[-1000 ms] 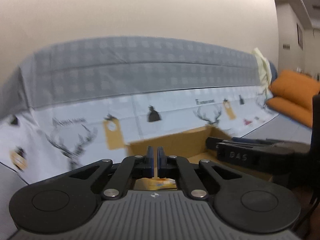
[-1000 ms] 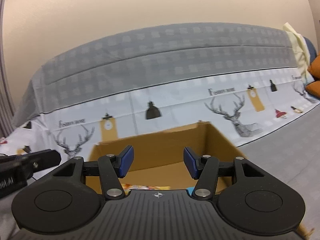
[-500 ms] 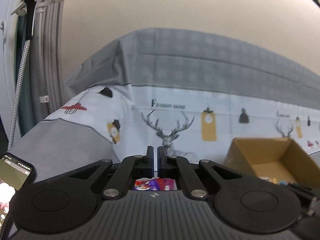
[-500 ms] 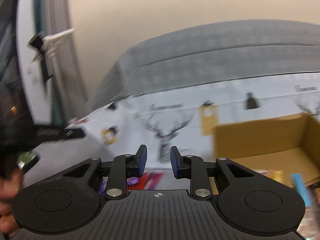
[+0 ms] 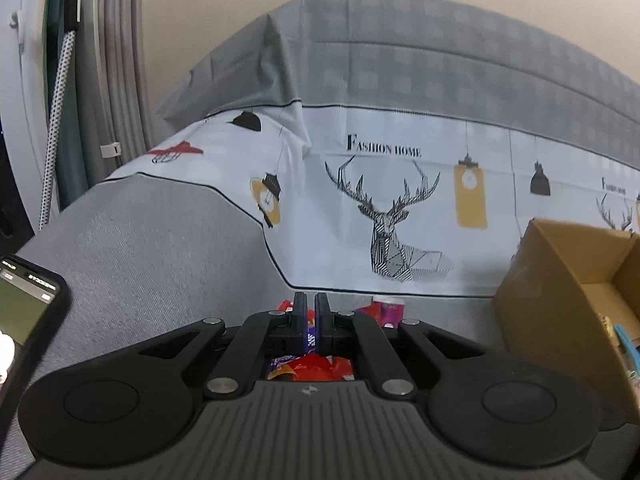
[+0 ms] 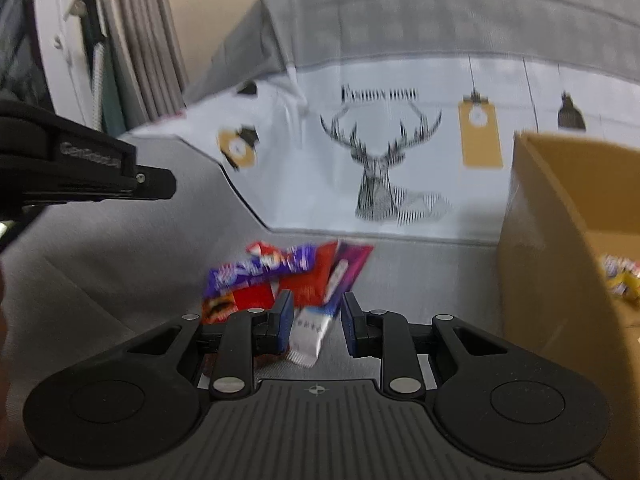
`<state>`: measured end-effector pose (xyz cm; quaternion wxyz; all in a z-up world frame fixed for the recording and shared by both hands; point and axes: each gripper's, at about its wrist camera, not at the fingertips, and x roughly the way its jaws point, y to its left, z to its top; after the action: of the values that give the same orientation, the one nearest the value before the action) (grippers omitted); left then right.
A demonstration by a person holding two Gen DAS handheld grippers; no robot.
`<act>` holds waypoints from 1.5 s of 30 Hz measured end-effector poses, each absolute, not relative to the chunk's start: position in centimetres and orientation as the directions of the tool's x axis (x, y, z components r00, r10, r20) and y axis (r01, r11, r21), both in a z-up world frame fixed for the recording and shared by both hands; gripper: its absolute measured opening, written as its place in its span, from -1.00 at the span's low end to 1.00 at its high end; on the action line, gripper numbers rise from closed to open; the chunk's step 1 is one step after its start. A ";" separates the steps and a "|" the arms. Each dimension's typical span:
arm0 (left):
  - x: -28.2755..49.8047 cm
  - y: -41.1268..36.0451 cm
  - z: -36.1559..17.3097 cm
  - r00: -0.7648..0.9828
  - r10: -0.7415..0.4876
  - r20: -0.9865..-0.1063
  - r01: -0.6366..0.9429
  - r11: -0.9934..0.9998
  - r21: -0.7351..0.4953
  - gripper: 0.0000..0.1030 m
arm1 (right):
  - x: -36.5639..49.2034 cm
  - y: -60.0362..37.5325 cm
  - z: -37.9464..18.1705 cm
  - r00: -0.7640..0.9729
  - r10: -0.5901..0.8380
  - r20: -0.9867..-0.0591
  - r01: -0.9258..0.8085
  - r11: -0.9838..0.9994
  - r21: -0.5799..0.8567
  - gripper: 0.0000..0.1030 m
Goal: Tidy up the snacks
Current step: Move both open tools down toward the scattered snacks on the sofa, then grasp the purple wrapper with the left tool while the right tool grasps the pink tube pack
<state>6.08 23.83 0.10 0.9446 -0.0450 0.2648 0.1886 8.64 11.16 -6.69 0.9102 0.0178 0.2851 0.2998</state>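
The left tongs (image 5: 311, 322) are pressed together with nothing between them, hovering above a small heap of snack packets (image 5: 310, 366) on the grey sofa seat (image 5: 160, 248). The right tongs (image 6: 315, 326) stand partly spread, empty, over the same heap, a white-ended packet (image 6: 310, 334) lying in the gap below their blue pads (image 6: 285, 318). Just right of the heap stands an open cardboard box (image 6: 560, 240) with more snacks inside, and behind both hangs a deer-print cover (image 5: 400, 208).
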 end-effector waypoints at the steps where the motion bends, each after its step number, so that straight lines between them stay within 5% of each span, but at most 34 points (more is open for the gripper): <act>1: 6.2 23.9 -0.1 0.785 0.332 -0.522 -0.380 0.925 0.017 -0.95 | 8.9 11.5 -7.1 0.655 0.552 -0.516 -0.533 0.822 0.203 -0.45; 8: 7.0 25.0 -1.1 0.774 0.328 -0.542 -0.377 0.926 0.023 -0.94 | 10.5 13.3 -9.4 0.670 0.521 -0.529 -0.509 0.841 0.184 -0.41; 23: 10.5 25.3 -4.7 0.734 0.360 -0.576 -0.304 0.933 0.195 -0.79 | 12.5 16.5 -12.2 0.651 0.533 -0.541 -0.569 0.814 0.118 0.01; 24: 10.9 25.1 -5.1 0.732 0.360 -0.579 -0.289 0.933 0.215 -0.71 | 12.4 16.9 -12.2 0.656 0.522 -0.544 -0.574 0.814 0.089 0.01; 27: 12.1 24.3 -6.2 0.725 0.376 -0.577 -0.265 0.926 0.271 0.12 | 12.2 17.1 -12.1 0.676 0.496 -0.544 -0.565 0.824 0.049 -0.27; 28: 12.4 24.2 -6.5 0.724 0.382 -0.575 -0.265 0.923 0.281 0.23 | 12.2 16.9 -12.0 0.679 0.495 -0.542 -0.562 0.825 0.050 -0.36; 35: 14.5 25.1 -8.2 0.688 0.360 -0.630 -0.260 0.933 0.248 0.23 | 12.1 15.1 -11.6 0.710 0.466 -0.527 -0.527 0.849 0.042 -0.97; 39: 15.2 25.3 -9.3 0.664 0.361 -0.654 -0.242 0.932 0.269 0.22 | 12.2 13.9 -11.4 0.716 0.448 -0.536 -0.499 0.865 0.056 -1.00; 41: 15.4 25.5 -9.7 0.641 0.374 -0.670 -0.249 0.927 0.279 -0.09 | 12.0 13.4 -11.2 0.709 0.445 -0.547 -0.492 0.868 0.069 -1.00; 42: 15.3 25.6 -9.7 0.632 0.384 -0.673 -0.257 0.923 0.285 -0.44 | 11.8 13.1 -11.1 0.710 0.442 -0.549 -0.488 0.870 0.069 -1.00; 45: 14.8 26.0 -9.0 0.634 0.366 -0.681 -0.282 0.930 0.237 -0.52 | 11.0 12.5 -10.7 0.706 0.444 -0.552 -0.497 0.866 0.062 -1.00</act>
<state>14.76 26.04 -8.95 0.9024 0.0543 0.3879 0.1796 11.00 12.47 -10.68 0.9223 -0.0459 0.2866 0.2551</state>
